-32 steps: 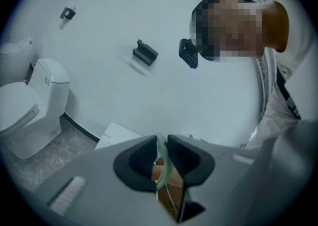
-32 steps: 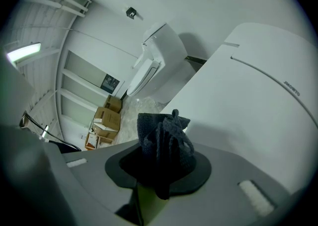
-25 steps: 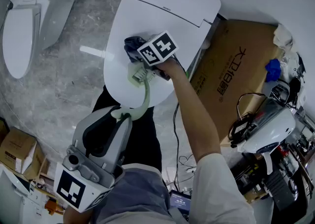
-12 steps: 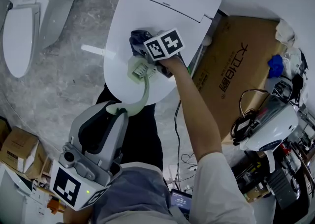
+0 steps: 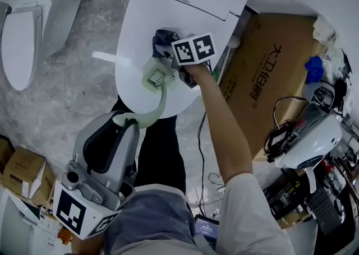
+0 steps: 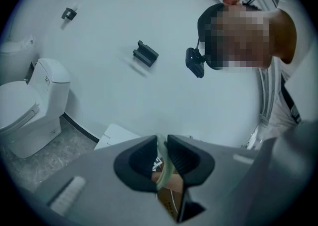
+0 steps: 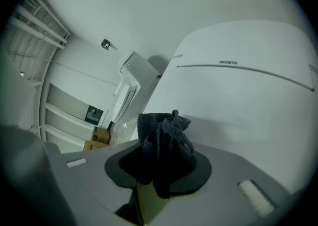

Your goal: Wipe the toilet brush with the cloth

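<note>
Head view: my left gripper [image 5: 128, 124] clamps the toilet brush [image 5: 159, 88] by its handle. My right gripper [image 5: 168, 58] pinches the cloth [image 5: 162, 40] just beside the brush's head, over the toilet lid [image 5: 190, 7].

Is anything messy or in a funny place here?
Nothing looks spilled or broken. One funny thing: the toilet brush is over the closed toilet lid instead of inside the bowl. The left gripper holds its handle, and the right gripper holds a dark cloth beside its head.
</note>
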Demonstrator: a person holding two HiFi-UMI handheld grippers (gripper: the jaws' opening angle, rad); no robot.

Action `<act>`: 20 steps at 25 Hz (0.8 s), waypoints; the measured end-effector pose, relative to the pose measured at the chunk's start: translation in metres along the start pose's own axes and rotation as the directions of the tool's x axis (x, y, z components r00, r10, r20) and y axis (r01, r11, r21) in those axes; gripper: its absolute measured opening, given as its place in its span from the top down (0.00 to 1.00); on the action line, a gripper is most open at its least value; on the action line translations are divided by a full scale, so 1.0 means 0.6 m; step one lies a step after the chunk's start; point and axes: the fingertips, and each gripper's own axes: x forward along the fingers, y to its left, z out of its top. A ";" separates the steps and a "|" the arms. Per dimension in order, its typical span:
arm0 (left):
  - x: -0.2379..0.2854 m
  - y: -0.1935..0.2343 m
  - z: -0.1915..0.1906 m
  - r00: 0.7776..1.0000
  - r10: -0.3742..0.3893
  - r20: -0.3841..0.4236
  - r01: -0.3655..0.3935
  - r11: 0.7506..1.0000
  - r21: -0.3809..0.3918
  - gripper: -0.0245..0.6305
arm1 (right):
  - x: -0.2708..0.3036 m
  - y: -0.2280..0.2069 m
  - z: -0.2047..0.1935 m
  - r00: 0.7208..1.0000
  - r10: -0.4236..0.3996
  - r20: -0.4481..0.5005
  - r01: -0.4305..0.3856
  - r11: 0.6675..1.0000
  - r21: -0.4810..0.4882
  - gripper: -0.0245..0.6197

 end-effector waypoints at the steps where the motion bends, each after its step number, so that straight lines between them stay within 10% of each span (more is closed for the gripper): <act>1: 0.001 0.000 0.000 1.000 0.000 0.000 0.000 1.000 0.000 0.96 | -0.003 -0.004 -0.002 1.000 -0.004 0.008 0.004 1.000 0.011 0.80; 20: 0.014 -0.006 0.002 1.000 0.011 0.013 -0.011 0.999 -0.035 0.96 | -0.053 -0.051 -0.059 0.991 -0.069 0.118 0.049 0.985 0.166 0.80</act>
